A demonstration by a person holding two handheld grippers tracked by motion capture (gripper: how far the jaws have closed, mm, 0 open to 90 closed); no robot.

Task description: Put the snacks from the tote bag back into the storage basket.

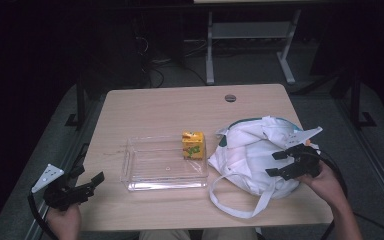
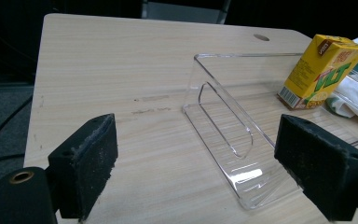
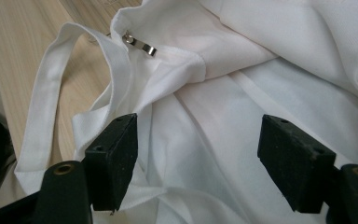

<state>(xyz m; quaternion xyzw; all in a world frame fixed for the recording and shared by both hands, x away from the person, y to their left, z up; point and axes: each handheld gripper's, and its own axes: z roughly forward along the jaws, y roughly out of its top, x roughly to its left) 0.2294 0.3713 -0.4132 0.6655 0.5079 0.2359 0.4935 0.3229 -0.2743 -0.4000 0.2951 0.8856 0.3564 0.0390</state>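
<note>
Both tongs are seen with jaws apart, nothing clamped. High view: left gripper (image 1: 97, 178) is held at the table's (image 1: 160, 105) near-left edge, with bare wood toward the clear tray (image 1: 130, 170); right gripper (image 1: 276, 164) is held over the white bag (image 1: 250, 150) near the right edge.

Left gripper view: the juice carton (image 2: 324, 70) is seen upright in the tray's far corner; bag cut off at right.

Right gripper view: bag folds are seen between the pads, contact not discernible; strap (image 3: 46, 98) is draped toward the table edge.
</note>
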